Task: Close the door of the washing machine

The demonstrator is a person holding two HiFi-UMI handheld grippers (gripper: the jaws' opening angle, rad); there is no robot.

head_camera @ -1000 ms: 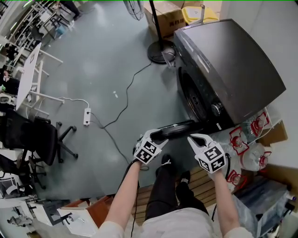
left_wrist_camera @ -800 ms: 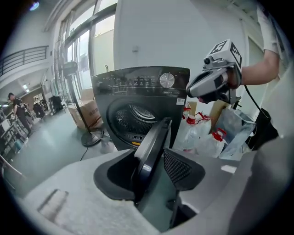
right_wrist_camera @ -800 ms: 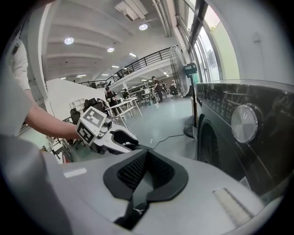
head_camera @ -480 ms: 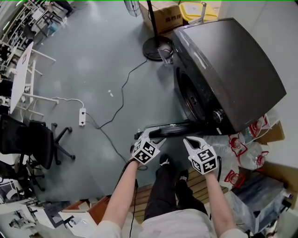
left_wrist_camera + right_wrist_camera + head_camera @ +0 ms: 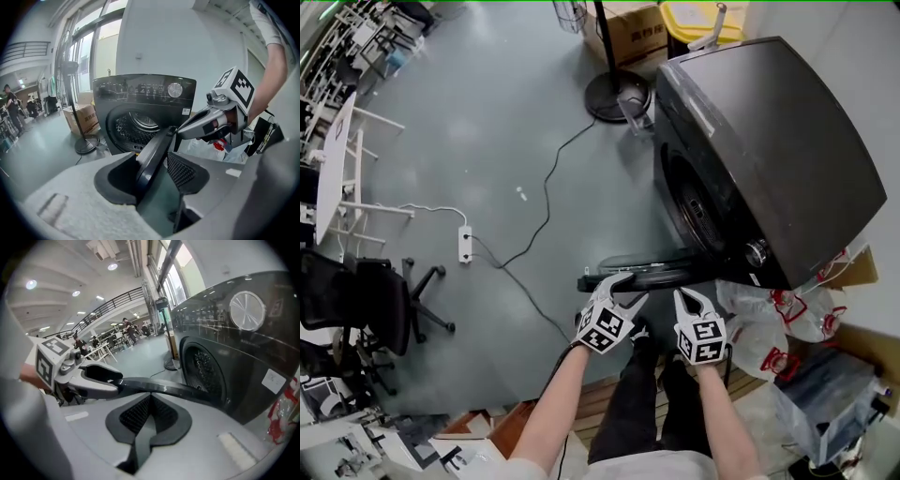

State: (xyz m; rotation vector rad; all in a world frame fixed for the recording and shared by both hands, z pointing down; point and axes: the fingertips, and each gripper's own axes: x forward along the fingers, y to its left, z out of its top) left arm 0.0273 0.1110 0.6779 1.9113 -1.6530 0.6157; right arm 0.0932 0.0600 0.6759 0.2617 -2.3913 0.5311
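The dark grey washing machine (image 5: pixel 769 141) stands at the right with its drum opening (image 5: pixel 694 211) showing. Its round door (image 5: pixel 656 270) hangs open, swung out to the left, edge-on. My left gripper (image 5: pixel 628 289) sits at the door's free edge. In the left gripper view the door edge (image 5: pixel 152 157) runs between the jaws, leaning by the left one, with a gap to the right pad (image 5: pixel 185 171); the jaws stand open. My right gripper (image 5: pixel 686 298) is shut and empty, just right of the left one and below the door (image 5: pixel 164 389).
A fan's round base (image 5: pixel 617 97) and a cardboard box (image 5: pixel 642 37) stand beyond the machine. A cable (image 5: pixel 546 202) and power strip (image 5: pixel 465 246) lie on the floor at left. Plastic bags (image 5: pixel 769 328) pile up beside the machine. An office chair (image 5: pixel 375 300) is far left.
My right gripper has dropped, rolled and drawn nearer to the left one. The left gripper has stayed at the door's edge. The door still hangs open.
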